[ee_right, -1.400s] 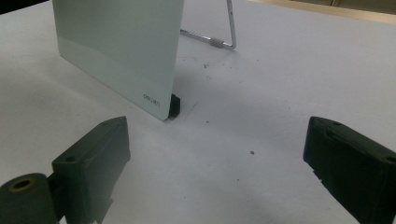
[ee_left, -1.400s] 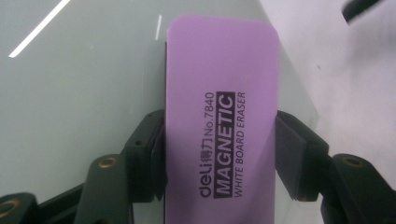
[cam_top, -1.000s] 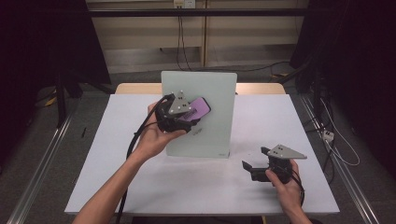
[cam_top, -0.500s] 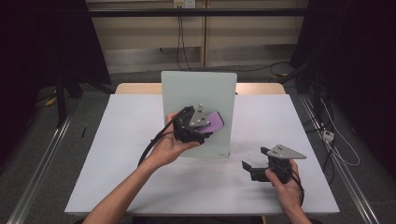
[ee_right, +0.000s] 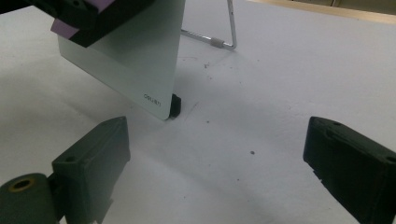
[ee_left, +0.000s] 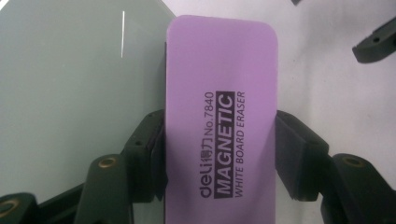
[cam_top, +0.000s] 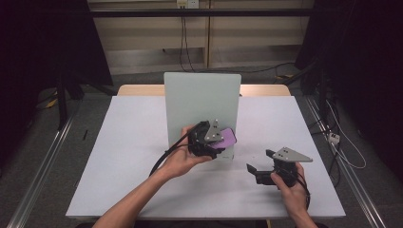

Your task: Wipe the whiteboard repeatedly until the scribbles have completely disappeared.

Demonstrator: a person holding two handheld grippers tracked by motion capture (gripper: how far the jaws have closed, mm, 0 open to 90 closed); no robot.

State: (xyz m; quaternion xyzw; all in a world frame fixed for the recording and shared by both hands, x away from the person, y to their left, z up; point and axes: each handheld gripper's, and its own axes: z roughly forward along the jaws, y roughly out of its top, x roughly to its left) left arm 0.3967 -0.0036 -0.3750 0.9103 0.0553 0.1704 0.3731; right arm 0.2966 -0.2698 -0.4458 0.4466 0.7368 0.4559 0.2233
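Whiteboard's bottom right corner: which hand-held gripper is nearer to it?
Left. The left hand-held gripper holds the purple eraser against the whiteboard just above that corner; the right hand-held gripper rests on the table, apart.

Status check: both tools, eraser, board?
Left tool shut on purple eraser, at whiteboard's lower right face. Right tool open, empty, low over the table. Nothing in the way.

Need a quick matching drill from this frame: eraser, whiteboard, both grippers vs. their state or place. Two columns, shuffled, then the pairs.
1. eraser
2. whiteboard
3. left gripper
4. right gripper

A. jaws open, nothing between them
B. stands upright on the table
C. purple, clamped by its long sides
D. shut, at the board's lower right part

Pairs: 1-C, 2-B, 3-D, 4-A
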